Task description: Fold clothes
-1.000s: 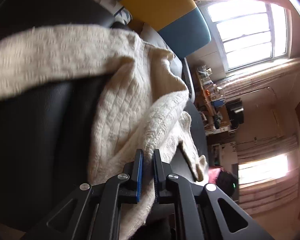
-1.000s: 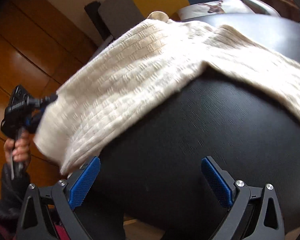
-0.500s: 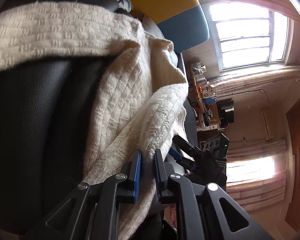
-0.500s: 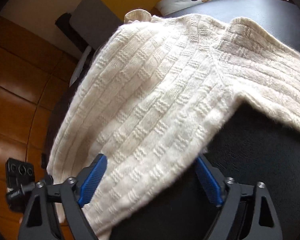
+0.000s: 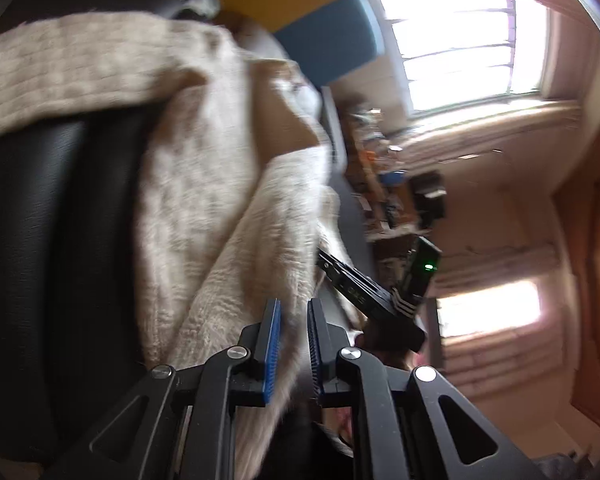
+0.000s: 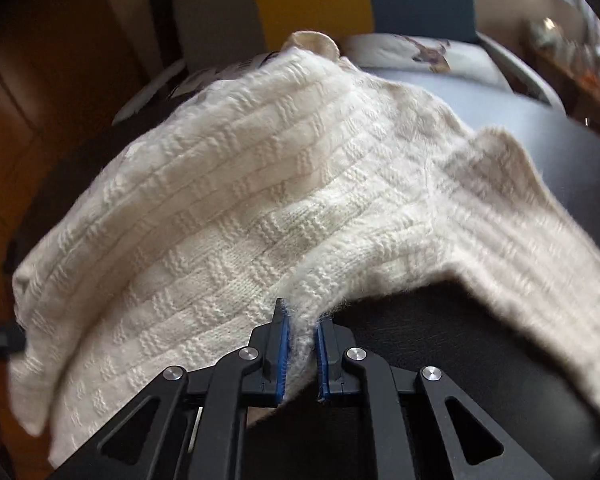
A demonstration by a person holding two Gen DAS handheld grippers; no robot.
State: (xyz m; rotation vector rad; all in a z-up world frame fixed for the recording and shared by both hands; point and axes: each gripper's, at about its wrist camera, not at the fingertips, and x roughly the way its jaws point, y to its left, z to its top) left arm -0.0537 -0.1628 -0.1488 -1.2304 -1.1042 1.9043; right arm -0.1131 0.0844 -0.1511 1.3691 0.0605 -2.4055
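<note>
A cream knitted sweater [image 6: 236, 216] lies spread over a black leather surface [image 6: 480, 344]. My right gripper [image 6: 300, 322] is shut on the sweater's lower edge near the armpit, wool pinched between its blue pads. A sleeve runs off to the right. In the left wrist view the sweater [image 5: 204, 200] hangs over the black surface [image 5: 40, 240], and my left gripper [image 5: 292, 316] is shut on a bunched fold of it. The right gripper's body [image 5: 364, 292] shows just beyond, at the sweater's far edge.
A yellow and blue cushion [image 6: 340, 0] and a deer-print pillow [image 6: 412, 56] sit behind the sweater. A wooden wall [image 6: 40, 100] is on the left. Bright windows [image 5: 460, 40] and cluttered shelves [image 5: 380, 184] fill the right of the left wrist view.
My right gripper moved in from open over the black surface and closed on the sweater's edge. My left gripper stays shut on its fold and has shifted slightly.
</note>
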